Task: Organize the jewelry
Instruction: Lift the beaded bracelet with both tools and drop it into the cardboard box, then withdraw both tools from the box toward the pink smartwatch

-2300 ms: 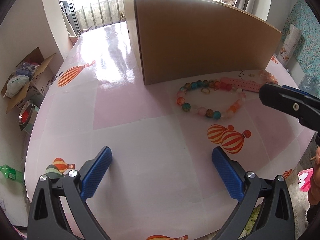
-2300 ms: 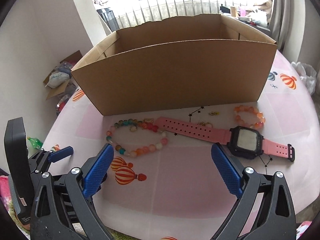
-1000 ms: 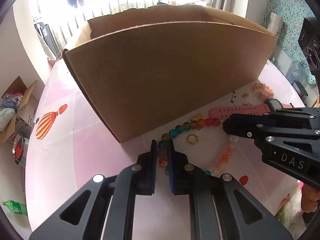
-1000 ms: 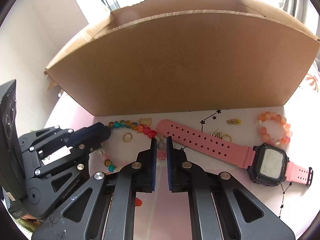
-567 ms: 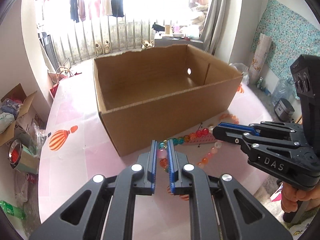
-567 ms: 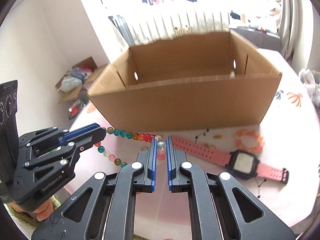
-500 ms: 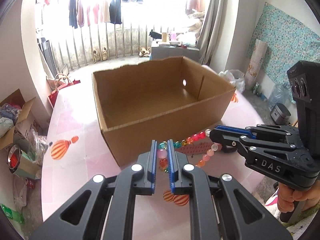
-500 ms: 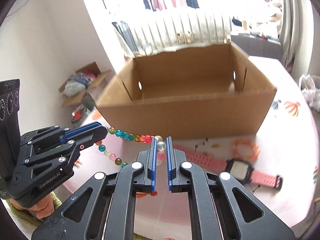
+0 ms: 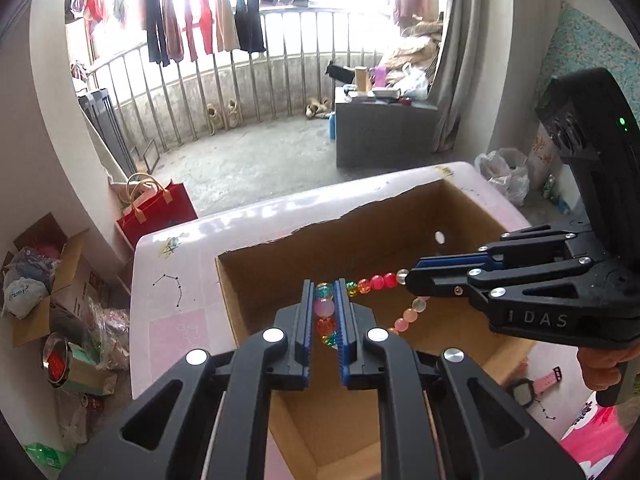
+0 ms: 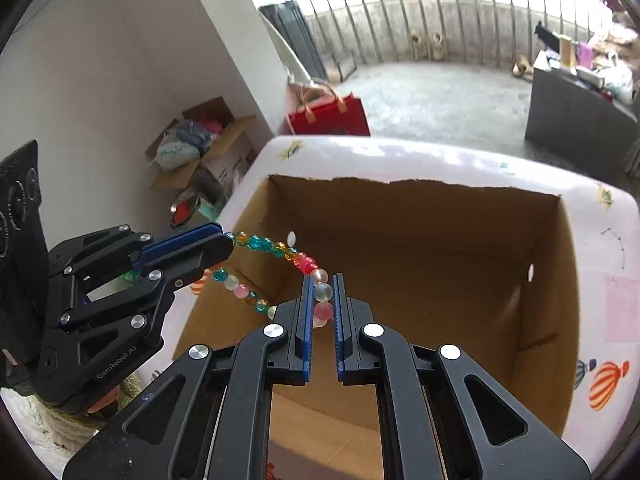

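Note:
A bead necklace [image 9: 374,282] of coloured and milky beads hangs stretched between my two grippers, above the open cardboard box [image 9: 256,320]. My left gripper [image 9: 325,292] is shut on one end of it, with a pink and an orange bead between the pads. My right gripper [image 10: 322,286] is shut on the other end [image 10: 276,250], clamping pale and pink beads. In the left wrist view the right gripper [image 9: 412,278] reaches in from the right; in the right wrist view the left gripper [image 10: 224,240] comes from the left. The box [image 10: 560,280] looks empty inside.
The box stands on a pink table [image 9: 176,280] with balloon prints. A pink watch [image 9: 532,386] lies on the table right of the box. On the floor to the left are a red bag [image 9: 154,210] and an open carton of clutter [image 9: 36,280].
Both grippers rose and moved forward with the necklace, from in front of the box to above its opening. The necklace left the table and now hangs between them.

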A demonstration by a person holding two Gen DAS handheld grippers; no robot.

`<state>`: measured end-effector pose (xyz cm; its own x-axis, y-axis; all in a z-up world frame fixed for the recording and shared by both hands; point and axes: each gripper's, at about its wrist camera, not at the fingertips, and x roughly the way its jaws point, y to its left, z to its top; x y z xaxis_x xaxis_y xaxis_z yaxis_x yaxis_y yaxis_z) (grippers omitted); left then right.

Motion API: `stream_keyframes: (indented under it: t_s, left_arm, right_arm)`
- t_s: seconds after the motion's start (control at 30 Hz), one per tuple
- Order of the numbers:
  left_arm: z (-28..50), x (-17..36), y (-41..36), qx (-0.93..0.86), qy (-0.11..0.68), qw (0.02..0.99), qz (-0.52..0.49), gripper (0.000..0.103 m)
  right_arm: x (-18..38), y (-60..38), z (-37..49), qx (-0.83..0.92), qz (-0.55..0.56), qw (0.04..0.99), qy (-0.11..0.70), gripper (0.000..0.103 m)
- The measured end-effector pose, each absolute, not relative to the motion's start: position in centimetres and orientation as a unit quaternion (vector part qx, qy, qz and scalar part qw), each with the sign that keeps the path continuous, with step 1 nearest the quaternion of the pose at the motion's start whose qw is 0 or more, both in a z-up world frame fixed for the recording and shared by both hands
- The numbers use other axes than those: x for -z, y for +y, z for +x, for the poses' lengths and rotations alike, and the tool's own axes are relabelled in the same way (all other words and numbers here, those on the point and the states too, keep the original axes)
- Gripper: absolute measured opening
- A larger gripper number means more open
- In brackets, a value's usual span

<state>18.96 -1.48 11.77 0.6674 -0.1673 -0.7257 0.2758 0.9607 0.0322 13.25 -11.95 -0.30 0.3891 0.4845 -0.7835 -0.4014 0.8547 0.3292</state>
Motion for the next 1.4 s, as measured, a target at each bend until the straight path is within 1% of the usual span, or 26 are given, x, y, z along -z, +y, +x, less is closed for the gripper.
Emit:
stream_keyframes:
  t_s: [0.23, 0.37, 0.4, 0.47, 0.5, 0.53, 0.57, 0.6, 0.63, 0.67, 0.77, 0.8, 0.83, 0.87, 0.93, 0.97, 1.03, 1.13, 1.27, 1.4]
  left_arm:
    - [25.5, -6.9, -1.1, 0.085, 0.479, 0.868, 0.104, 0.010]
    - [26.1, -5.4, -1.1, 0.056, 0.490, 0.859, 0.137, 0.011]
    - [26.1, -5.4, -1.0, 0.052, 0.490, 0.859, 0.138, 0.011]
    - [26.3, -5.4, -0.5, 0.049, 0.490, 0.860, 0.131, 0.018]
    - [26.1, -5.7, -0.3, 0.050, 0.485, 0.864, 0.126, 0.023]
    - [25.9, -6.0, -0.1, 0.052, 0.479, 0.868, 0.122, 0.026]
    - [25.6, -6.4, 0.0, 0.050, 0.473, 0.871, 0.122, 0.028]
    - [25.2, -6.9, -0.1, 0.047, 0.465, 0.875, 0.123, 0.036]
    - [24.7, -7.4, 0.0, 0.045, 0.454, 0.881, 0.123, 0.043]
    - [24.2, -8.1, 0.1, 0.043, 0.443, 0.887, 0.121, 0.044]
    - [21.9, -10.6, 0.4, 0.045, 0.409, 0.905, 0.107, 0.054]
    - [20.7, -11.6, 0.4, 0.047, 0.396, 0.911, 0.101, 0.060]
    - [19.4, -12.5, 0.6, 0.049, 0.383, 0.918, 0.095, 0.067]
    - [18.1, -13.3, 0.8, 0.051, 0.369, 0.924, 0.090, 0.070]
    - [15.2, -14.5, 1.0, 0.055, 0.345, 0.934, 0.081, 0.081]
    - [13.7, -14.9, 1.1, 0.058, 0.336, 0.937, 0.078, 0.083]
    - [10.7, -15.0, 1.3, 0.064, 0.329, 0.940, 0.071, 0.090]
    - [7.1, -13.9, 1.4, 0.074, 0.336, 0.937, 0.054, 0.097]
    - [4.0, -10.2, 0.7, 0.087, 0.373, 0.923, 0.030, 0.097]
    - [3.5, -4.1, -1.1, 0.086, 0.437, 0.895, 0.035, 0.097]
  right_arm:
    - [5.7, -8.6, 20.0, -0.274, 0.038, 0.761, 0.587, 0.007]
    - [6.7, -7.9, 21.5, -0.269, 0.045, 0.743, 0.611, 0.008]
    - [6.9, -7.9, 21.9, -0.267, 0.051, 0.742, 0.613, 0.012]
    - [6.8, -7.9, 22.2, -0.265, 0.058, 0.742, 0.612, 0.015]
    - [6.6, -8.0, 22.1, -0.268, 0.063, 0.744, 0.608, 0.019]
    - [6.3, -8.2, 22.0, -0.268, 0.067, 0.748, 0.603, 0.023]
    - [5.9, -8.4, 21.9, -0.268, 0.068, 0.753, 0.597, 0.024]
    - [5.5, -8.6, 21.8, -0.268, 0.069, 0.758, 0.591, 0.024]
    - [4.9, -9.0, 21.6, -0.267, 0.071, 0.764, 0.583, 0.024]
    - [4.3, -9.4, 21.3, -0.265, 0.073, 0.771, 0.575, 0.024]
    - [1.2, -11.1, 19.8, -0.264, 0.083, 0.796, 0.539, 0.026]
    - [-0.2, -11.9, 18.6, -0.264, 0.085, 0.807, 0.520, 0.029]
    - [-1.5, -12.6, 17.4, -0.266, 0.087, 0.819, 0.501, 0.034]
    - [-2.7, -13.3, 16.2, -0.266, 0.087, 0.830, 0.482, 0.037]
    - [-5.1, -15.4, 13.1, -0.266, 0.090, 0.853, 0.441, 0.047]
    - [-6.0, -16.3, 11.4, -0.264, 0.092, 0.863, 0.421, 0.049]
    - [-7.3, -18.3, 7.5, -0.259, 0.096, 0.879, 0.388, 0.059]
    - [-7.5, -20.7, 2.3, -0.251, 0.100, 0.889, 0.369, 0.066]
    - [-4.3, -21.9, -2.4, -0.225, 0.091, 0.890, 0.386, 0.069]
    - [0.3, -21.4, -4.9, -0.196, 0.077, 0.879, 0.427, 0.069]
